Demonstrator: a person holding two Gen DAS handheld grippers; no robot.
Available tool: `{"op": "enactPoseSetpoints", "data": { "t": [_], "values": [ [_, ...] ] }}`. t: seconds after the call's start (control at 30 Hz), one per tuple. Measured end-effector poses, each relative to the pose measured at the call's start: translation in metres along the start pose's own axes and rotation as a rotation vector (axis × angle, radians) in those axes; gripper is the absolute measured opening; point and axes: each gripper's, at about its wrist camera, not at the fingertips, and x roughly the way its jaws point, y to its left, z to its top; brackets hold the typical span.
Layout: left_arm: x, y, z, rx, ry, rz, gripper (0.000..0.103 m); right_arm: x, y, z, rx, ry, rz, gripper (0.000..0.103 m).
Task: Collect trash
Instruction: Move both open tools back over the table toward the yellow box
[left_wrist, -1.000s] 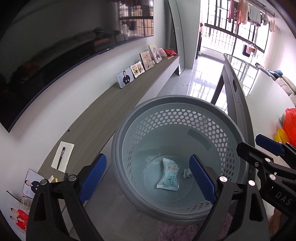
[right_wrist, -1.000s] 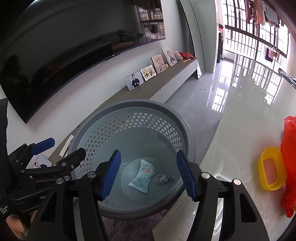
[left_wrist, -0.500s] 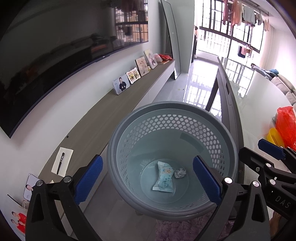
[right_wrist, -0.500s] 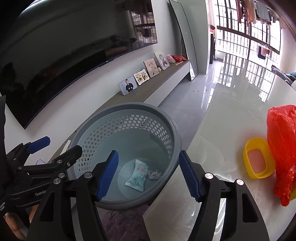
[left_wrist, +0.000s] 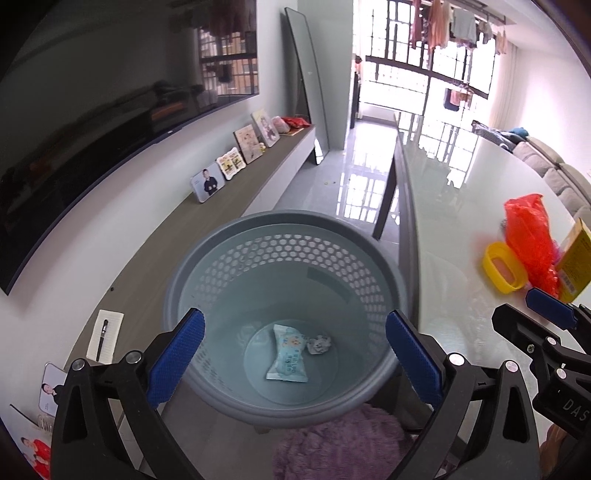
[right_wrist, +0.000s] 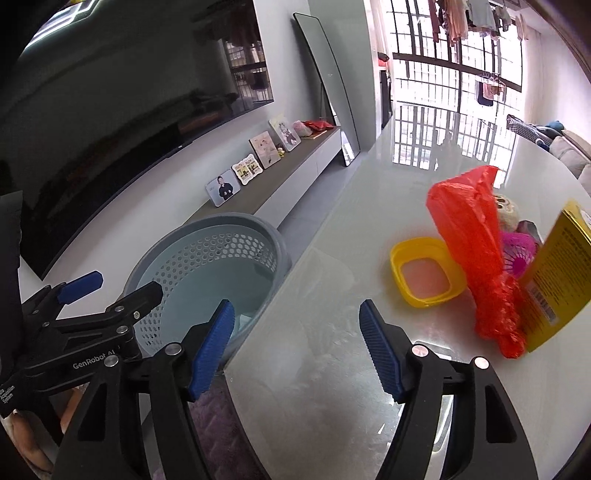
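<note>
A grey perforated basket (left_wrist: 284, 229) stands on the floor beside a white table (right_wrist: 369, 206). Inside lie a light blue wipes packet (left_wrist: 290, 354) and a crumpled paper ball (left_wrist: 319, 344). My left gripper (left_wrist: 293, 356) is open and empty above the basket. My right gripper (right_wrist: 297, 341) is open and empty over the table's near edge, by the basket (right_wrist: 207, 243). On the table lie a red plastic bag (right_wrist: 476, 254), a yellow lid (right_wrist: 424, 273) and a yellow box (right_wrist: 554, 280).
A pink fan (right_wrist: 519, 254) sits behind the red bag. A low wooden shelf (left_wrist: 221, 206) with photo frames runs along the left wall under a dark TV. A purple rug (left_wrist: 340, 443) lies below the basket.
Both grippers have risen and pulled back from the basket. The right gripper has swung right over the table, bringing the red bag, yellow lid and box closer into view.
</note>
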Motion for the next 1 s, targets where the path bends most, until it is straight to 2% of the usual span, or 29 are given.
{"op": "enactPoseSetpoints", "data": {
  "t": [0.47, 0.7, 1.0],
  "values": [
    [-0.011, -0.084, -0.003, 0.108, 0.001, -0.105, 0.097, -0.059, -0.067, -0.039, 0.109, -0.039, -0.095, 0.067],
    [-0.024, -0.116, -0.006, 0.140, -0.006, -0.120, 0.097, -0.088, -0.091, -0.056, 0.136, -0.065, -0.108, 0.068],
    [-0.034, -0.150, -0.010, 0.179, -0.008, -0.126, 0.097, -0.105, -0.123, -0.070, 0.172, -0.071, -0.119, 0.068]
  ]
}}
